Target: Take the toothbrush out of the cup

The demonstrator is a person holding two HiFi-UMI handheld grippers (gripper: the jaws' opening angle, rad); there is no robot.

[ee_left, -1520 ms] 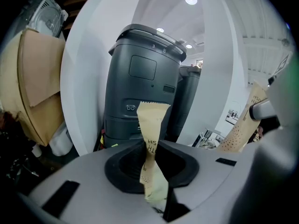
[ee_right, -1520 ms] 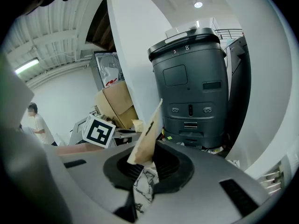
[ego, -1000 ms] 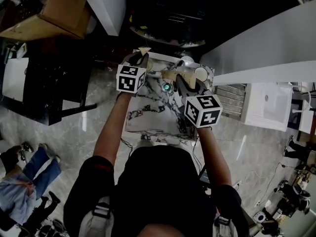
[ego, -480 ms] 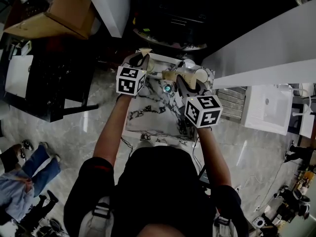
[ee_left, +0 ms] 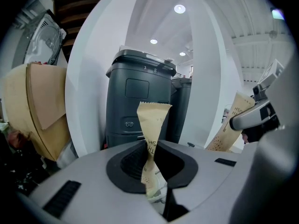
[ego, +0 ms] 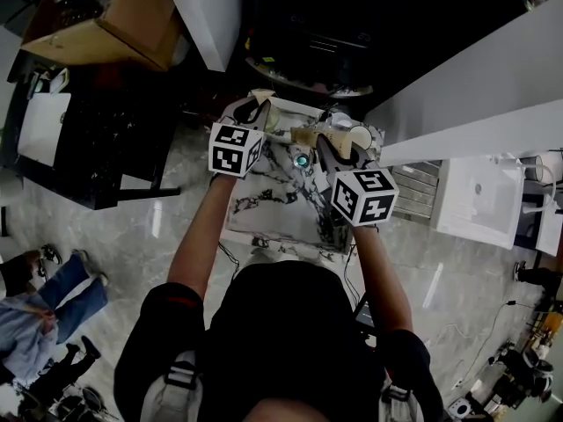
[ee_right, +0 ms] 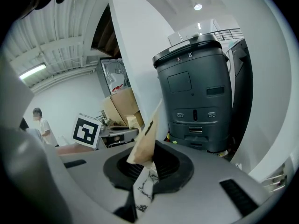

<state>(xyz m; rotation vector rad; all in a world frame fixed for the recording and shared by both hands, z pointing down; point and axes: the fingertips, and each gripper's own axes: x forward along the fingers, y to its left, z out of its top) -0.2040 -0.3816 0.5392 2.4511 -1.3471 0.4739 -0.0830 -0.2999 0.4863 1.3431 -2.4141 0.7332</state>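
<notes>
A grey tiled floor, white pillars and a cardboard box (ego: 132, 20) surround a small marble-topped table (ego: 281, 205) in the head view, with the person standing right against it. Both tools are held over its far end. The left gripper (ego: 255, 111) is pinching a tan paper sachet (ego: 259, 95), and the right gripper (ego: 324, 144) is pinching a second sachet (ego: 306, 134). Just beside the right tool is a white, round-mouthed vessel (ego: 356, 134), probably the cup. It is too small to tell what it holds.

In the left gripper view the jaws are pressed onto the paper sachet's narrow waist, and its crimped top stands free above them. The printed letters suggest a toothbrush wrapper, though no bare brush shows. Gripping at the waist likely keeps the flat pack upright and stops it sliding out. A dark grey cabinet-like unit (ee_left: 138, 101) and a white pillar (ee_left: 88, 92) stand behind. At the right, the second sachet slants up into the other tool.

In the right gripper view the jaws are closed on the second sachet, which leans up and to the right, and marble shows through the gap below. The left tool's marker cube (ee_right: 86, 129) sits off to the left.

Both packs look clear of the cup. Whether they are two packs or one torn apart I cannot tell.
</notes>
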